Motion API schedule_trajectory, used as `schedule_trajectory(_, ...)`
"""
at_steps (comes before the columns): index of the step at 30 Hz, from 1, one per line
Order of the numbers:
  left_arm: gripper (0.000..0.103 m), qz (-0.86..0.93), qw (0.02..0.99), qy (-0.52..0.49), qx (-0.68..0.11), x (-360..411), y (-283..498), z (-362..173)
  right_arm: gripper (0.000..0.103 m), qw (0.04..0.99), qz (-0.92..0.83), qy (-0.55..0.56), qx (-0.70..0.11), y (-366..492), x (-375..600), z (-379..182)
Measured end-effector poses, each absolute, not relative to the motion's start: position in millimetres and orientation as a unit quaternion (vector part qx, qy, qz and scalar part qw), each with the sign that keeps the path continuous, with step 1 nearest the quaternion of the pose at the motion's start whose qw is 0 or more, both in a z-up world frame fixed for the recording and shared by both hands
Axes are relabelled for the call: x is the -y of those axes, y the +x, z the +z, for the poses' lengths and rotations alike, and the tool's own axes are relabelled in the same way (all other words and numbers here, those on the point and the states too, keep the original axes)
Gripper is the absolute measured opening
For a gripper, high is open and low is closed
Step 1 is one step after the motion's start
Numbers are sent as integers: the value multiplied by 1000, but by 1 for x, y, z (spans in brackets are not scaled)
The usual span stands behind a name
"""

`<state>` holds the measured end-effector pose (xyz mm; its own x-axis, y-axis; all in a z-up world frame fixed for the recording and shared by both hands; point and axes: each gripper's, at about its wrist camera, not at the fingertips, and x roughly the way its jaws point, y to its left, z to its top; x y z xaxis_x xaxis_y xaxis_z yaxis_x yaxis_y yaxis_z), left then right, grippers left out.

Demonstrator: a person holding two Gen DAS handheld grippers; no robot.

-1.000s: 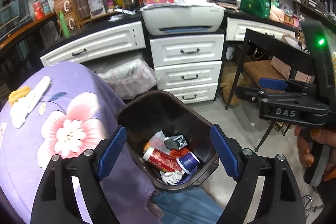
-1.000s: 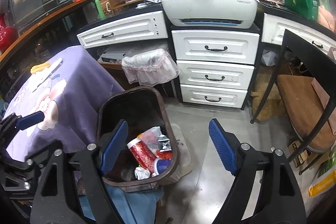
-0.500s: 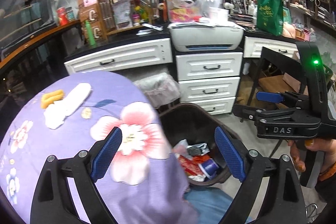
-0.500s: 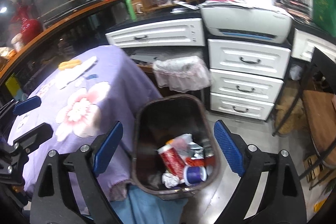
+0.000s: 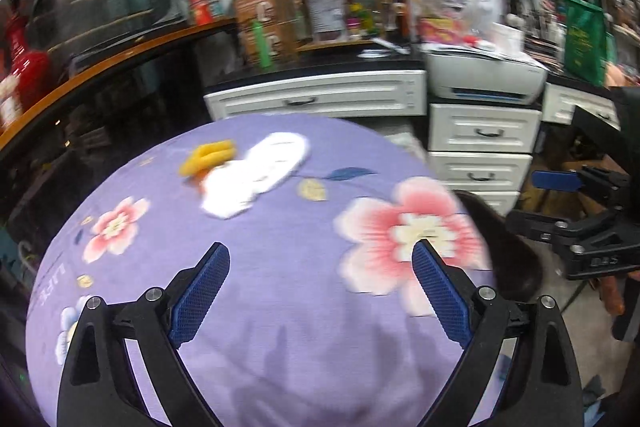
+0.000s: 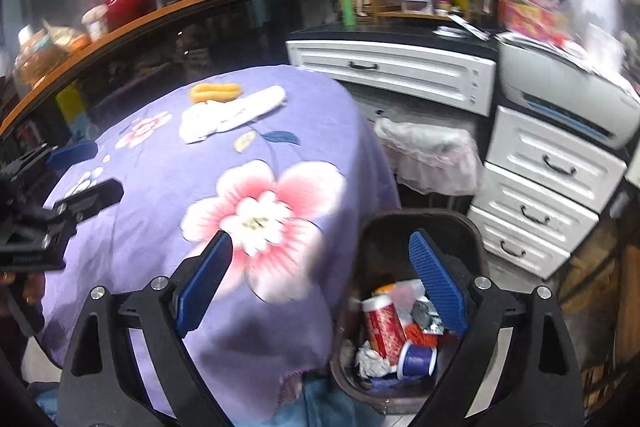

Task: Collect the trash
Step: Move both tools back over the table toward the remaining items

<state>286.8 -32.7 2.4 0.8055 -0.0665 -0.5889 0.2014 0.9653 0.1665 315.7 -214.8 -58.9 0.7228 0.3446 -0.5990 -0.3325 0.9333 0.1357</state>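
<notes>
Left gripper (image 5: 320, 291) and right gripper (image 6: 320, 279): both wide, empty, facing white wrapper (image 5: 256, 179) on table, bin (image 6: 472, 227) alongside for drop-off.

Trash-filled brown bin (image 6: 472, 227) beside purple floral tablecloth (image 6: 160, 187), wrappers (image 6: 232, 113) atop.

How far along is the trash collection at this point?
Partly done: the bin already holds a red cup, wrappers and crumpled paper. Nothing is in hand; the left claw and right claw are open and empty. Left: the white wrapper and yellow piece on the purple tablecloth.
</notes>
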Motion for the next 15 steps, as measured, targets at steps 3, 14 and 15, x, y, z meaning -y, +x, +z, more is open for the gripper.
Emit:
schedule_trajectory(3, 91, -62, 944, 79, -316, 5, 299, 2, 89, 926, 194, -1, -325, 325, 197, -55)
schedule_trajectory(14, 69, -45, 934, 17, -353, -47, 381, -8, 89, 919, 211, -47, -329, 365, 153, -47)
schedule_trajectory(15, 68, -44, 932, 16, -360, -48, 392, -12, 89, 918, 212, -48, -331, 369, 151, -47)
